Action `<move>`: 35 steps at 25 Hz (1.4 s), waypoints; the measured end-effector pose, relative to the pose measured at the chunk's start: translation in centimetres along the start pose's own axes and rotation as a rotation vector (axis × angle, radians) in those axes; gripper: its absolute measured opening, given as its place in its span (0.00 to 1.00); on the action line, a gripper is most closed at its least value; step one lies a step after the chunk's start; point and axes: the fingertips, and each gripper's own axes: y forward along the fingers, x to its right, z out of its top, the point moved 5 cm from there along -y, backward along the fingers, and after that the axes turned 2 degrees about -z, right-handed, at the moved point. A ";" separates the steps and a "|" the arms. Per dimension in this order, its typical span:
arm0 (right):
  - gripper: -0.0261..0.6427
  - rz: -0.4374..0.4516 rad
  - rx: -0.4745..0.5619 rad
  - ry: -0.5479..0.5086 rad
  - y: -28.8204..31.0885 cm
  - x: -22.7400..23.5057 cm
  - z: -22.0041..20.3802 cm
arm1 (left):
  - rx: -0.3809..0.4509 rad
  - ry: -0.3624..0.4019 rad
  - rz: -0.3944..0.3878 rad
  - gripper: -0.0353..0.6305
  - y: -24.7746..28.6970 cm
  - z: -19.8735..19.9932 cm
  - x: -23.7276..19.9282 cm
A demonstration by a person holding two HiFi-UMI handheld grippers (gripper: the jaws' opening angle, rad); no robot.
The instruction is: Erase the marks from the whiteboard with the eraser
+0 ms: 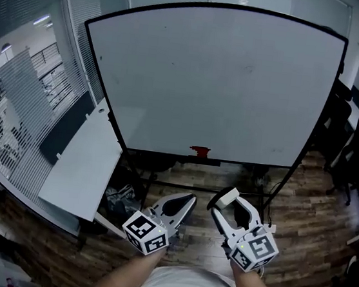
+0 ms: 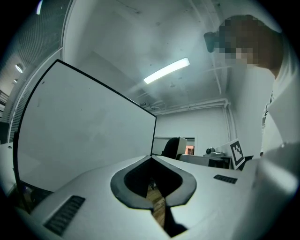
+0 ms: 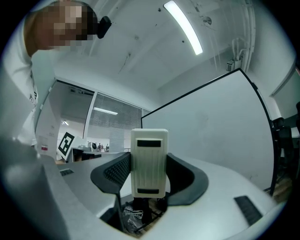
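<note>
— What do we have on the left?
— A glass wall with blinds. On the right we see black chairs on the wooden floor; a strip light glows overhead.

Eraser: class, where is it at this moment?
The eraser sits clamped in the right gripper, low and right of centre in the head view, beside the left gripper and below the whiteboard's bottom edge.

L gripper jaws together (empty), R gripper clamped on eraser — both low, side by side
</note>
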 end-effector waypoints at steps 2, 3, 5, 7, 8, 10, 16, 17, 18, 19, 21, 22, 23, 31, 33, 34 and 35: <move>0.40 -0.003 -0.004 0.003 1.2 -0.1 -0.2 | 0.001 0.001 -0.003 0.06 -0.1 0.4 -1.4; 0.40 -0.003 -0.007 0.004 1.9 -0.1 -0.3 | 0.003 0.001 -0.003 0.06 -0.2 0.6 -2.0; 0.40 -0.005 -0.014 0.008 2.9 0.0 -0.5 | 0.004 -0.004 -0.004 0.06 -0.2 0.7 -3.0; 0.40 -0.005 -0.021 0.015 3.6 0.3 -0.7 | -0.003 -0.009 -0.005 0.06 -0.1 0.5 -3.6; 0.40 -0.004 -0.023 0.020 4.0 0.5 -0.7 | -0.008 -0.012 -0.007 0.06 0.1 0.4 -3.9; 0.40 0.001 -0.023 0.034 4.5 1.1 -0.6 | -0.013 -0.019 -0.013 0.06 0.7 0.1 -4.4; 0.40 0.012 0.003 0.018 6.6 4.1 -0.2 | -0.027 0.003 -0.004 0.06 3.2 -0.1 -5.6; 0.40 0.018 0.006 0.016 7.1 4.7 -0.2 | -0.026 0.003 0.003 0.06 3.6 -0.1 -6.0; 0.40 0.024 0.009 0.012 7.5 5.4 -0.1 | -0.024 0.005 0.011 0.06 4.1 -0.1 -6.4; 0.40 0.032 0.012 0.005 8.0 6.1 0.1 | -0.020 0.008 0.021 0.06 4.6 -0.1 -6.8; 0.40 0.047 0.018 -0.011 9.1 7.7 0.3 | -0.012 0.015 0.043 0.06 5.8 -0.1 -7.8; 0.40 0.054 0.018 -0.015 9.6 8.6 0.3 | -0.009 0.015 0.053 0.06 6.6 -0.2 -8.4; 0.40 0.060 0.016 -0.016 10.0 9.6 0.3 | -0.007 0.011 0.063 0.06 7.4 -0.3 -9.0; 0.40 0.065 0.013 -0.049 12.7 19.0 0.9 | 0.002 0.013 0.084 0.06 15.7 -1.0 -12.4; 0.40 0.063 0.012 -0.062 13.1 21.3 1.2 | 0.004 0.008 0.090 0.06 17.9 -1.1 -13.0; 0.40 0.061 0.012 -0.068 13.3 22.5 1.4 | 0.004 0.005 0.093 0.06 18.9 -1.2 -13.3; 0.40 0.058 0.013 -0.074 13.5 23.6 1.6 | 0.003 0.002 0.096 0.06 20.0 -1.3 -13.6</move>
